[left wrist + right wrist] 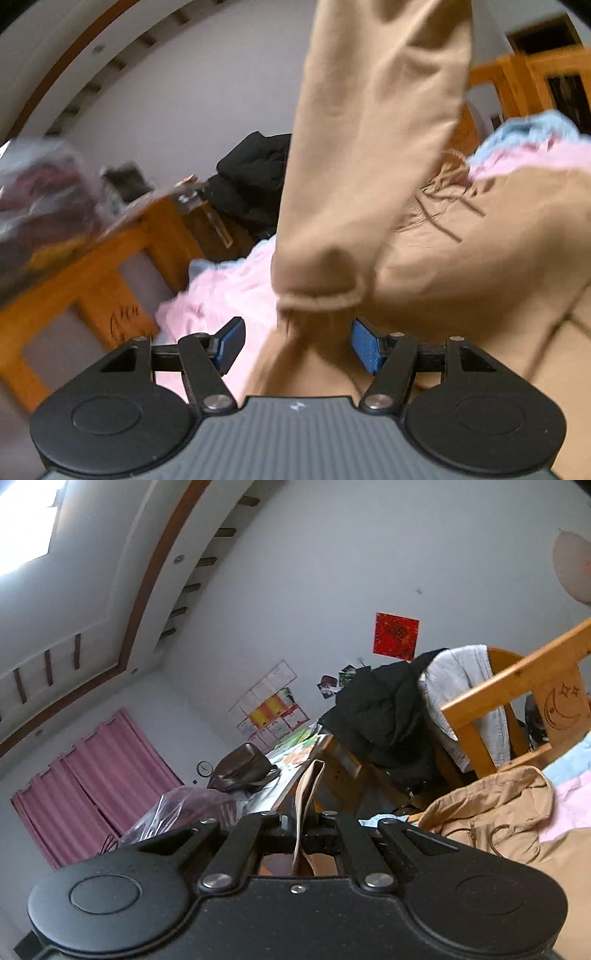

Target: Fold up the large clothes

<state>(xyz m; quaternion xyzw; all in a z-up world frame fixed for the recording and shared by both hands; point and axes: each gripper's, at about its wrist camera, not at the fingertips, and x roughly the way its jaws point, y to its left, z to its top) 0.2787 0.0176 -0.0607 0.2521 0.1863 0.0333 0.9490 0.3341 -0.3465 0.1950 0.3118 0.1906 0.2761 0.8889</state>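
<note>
The tan coat (480, 258) sprawls on the pink bedding (221, 291), soft and floppy. The right gripper (303, 834) pinches its sleeve (369, 147) aloft; the left gripper (295, 343) gapes wide at the cuff (317, 299), a firm hold.

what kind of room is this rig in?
Most likely a home bedroom, perhaps a child's. A wooden bed frame carved with a moon and stars, pink bedding under the tan jacket, pink curtains, and a cluttered desk below wall posters all point that way.
</note>
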